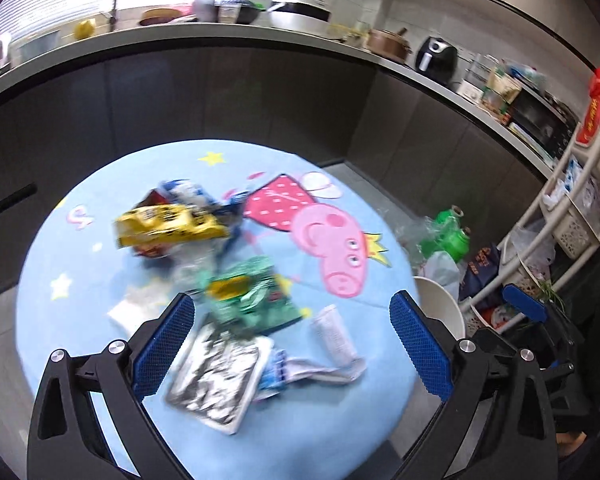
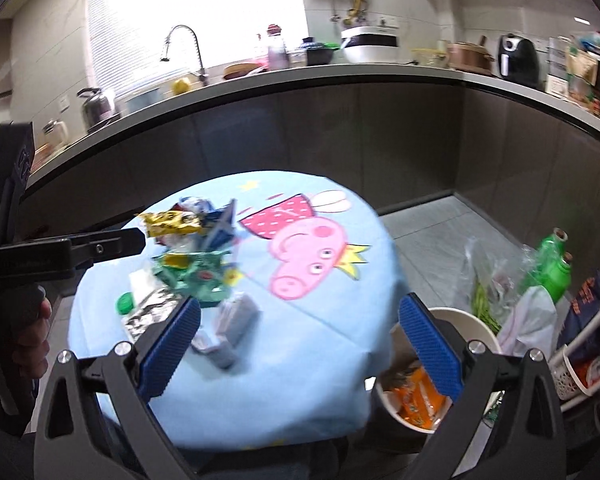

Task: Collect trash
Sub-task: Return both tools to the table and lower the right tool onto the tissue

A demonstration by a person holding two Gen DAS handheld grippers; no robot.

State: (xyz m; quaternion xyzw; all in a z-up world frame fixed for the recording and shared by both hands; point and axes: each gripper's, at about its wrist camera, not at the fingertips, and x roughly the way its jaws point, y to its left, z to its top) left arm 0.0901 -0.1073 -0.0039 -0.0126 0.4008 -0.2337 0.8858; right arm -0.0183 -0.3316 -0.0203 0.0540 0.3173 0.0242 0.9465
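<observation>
My left gripper (image 1: pixel 292 340) hung spread wide and empty over the surface (image 1: pixel 80 272), above a foil pack (image 1: pixel 216 380) and a green wrapper (image 1: pixel 252 296). My right gripper (image 2: pixel 300 340) was likewise released, holding nothing, with a grey wrapper (image 2: pixel 232 320) lying below it. The yellow wrapper (image 1: pixel 168 226) lay farther off. Beside the surface stood the white bin (image 2: pixel 480 324), orange wrappers (image 2: pixel 416 400) inside.

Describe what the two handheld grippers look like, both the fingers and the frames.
The left gripper and right gripper look alike: black, angular plastic frames with cut-out slots and silver round bolt heads at the pivots. Each finger carries a flat blue pad with a fine dimpled grid texture. No cables show. In the right wrist view the left gripper's black body appears side-on.
</observation>
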